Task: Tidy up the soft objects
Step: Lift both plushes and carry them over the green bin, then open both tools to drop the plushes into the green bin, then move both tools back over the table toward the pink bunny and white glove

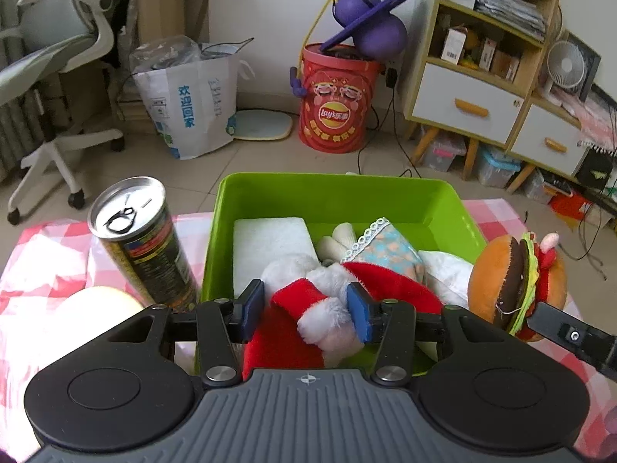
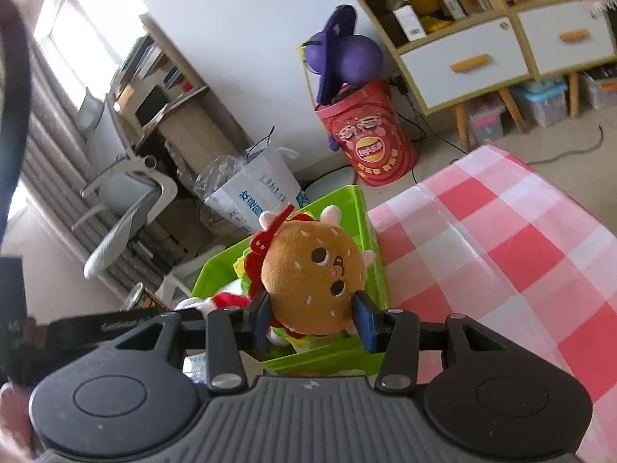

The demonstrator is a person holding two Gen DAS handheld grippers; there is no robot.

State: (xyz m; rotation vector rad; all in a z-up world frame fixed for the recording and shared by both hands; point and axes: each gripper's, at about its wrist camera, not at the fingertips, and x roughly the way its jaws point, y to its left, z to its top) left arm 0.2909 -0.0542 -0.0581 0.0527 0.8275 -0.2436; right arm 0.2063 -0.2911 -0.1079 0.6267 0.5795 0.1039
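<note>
A green bin (image 1: pixel 331 193) stands on the pink checked tablecloth and also shows in the right wrist view (image 2: pixel 358 208). In it lie a white pad (image 1: pixel 270 239), a doll in a blue patterned dress (image 1: pixel 385 247) and a red and white Santa plush (image 1: pixel 320 305). My left gripper (image 1: pixel 306 312) is over the bin's near end, its pads around the Santa plush's arm. My right gripper (image 2: pixel 312 316) is shut on a hamburger plush (image 2: pixel 312 270) and holds it above the bin's right rim. The plush also shows in the left wrist view (image 1: pixel 513 281).
A tall can (image 1: pixel 142 247) stands on the cloth just left of the bin, with a pale round object (image 1: pixel 96 305) in front of it. The pink checked cloth (image 2: pixel 501 239) stretches right of the bin. On the floor beyond are a red Lay's bucket (image 1: pixel 335 100), a white bag (image 1: pixel 189 100), an office chair (image 1: pixel 50 77) and a shelf unit (image 1: pixel 482 61).
</note>
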